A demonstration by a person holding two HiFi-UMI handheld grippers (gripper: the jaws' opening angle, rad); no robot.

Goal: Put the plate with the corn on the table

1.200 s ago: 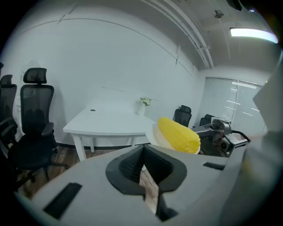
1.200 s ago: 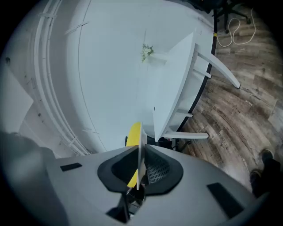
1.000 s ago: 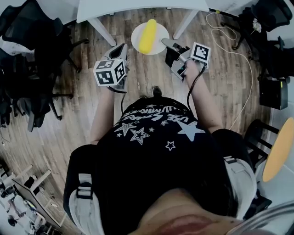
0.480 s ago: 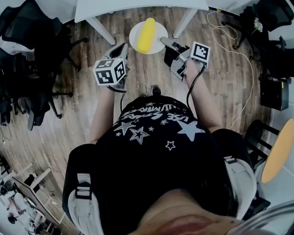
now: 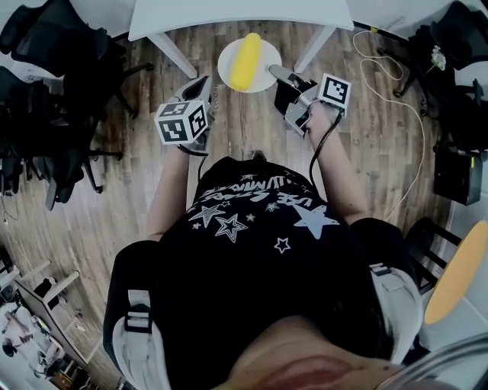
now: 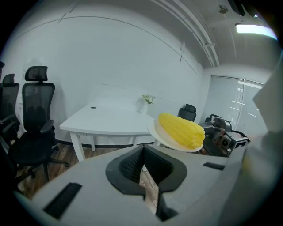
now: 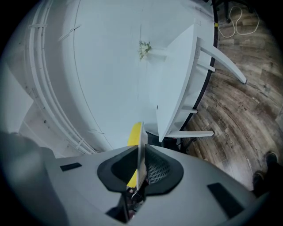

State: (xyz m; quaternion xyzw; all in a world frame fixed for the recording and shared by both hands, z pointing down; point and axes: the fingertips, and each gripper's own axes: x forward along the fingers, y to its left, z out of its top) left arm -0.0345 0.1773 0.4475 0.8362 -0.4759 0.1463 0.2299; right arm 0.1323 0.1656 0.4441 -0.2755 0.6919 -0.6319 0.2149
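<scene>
right gripper (image 5: 276, 71) clamped on rim of plate (image 5: 226, 76), likely kept flat so corn (image 5: 246, 60) won't roll | plate in air above floor (image 5: 236, 129), just short of table (image 5: 229, 11) | left gripper (image 5: 203, 82) jaws together, empty, beside plate, probably as backup

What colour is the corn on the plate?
Yellow. The corn on the plate shows best in the left gripper view.

Right tongs (image 7: 140, 173) clamp plate (image 7: 142, 142) rim; corn (image 7: 134, 131) behind; table (image 7: 177, 88) ahead.

Head view steeply down; gripper views share table (image 6: 101, 120).
</scene>
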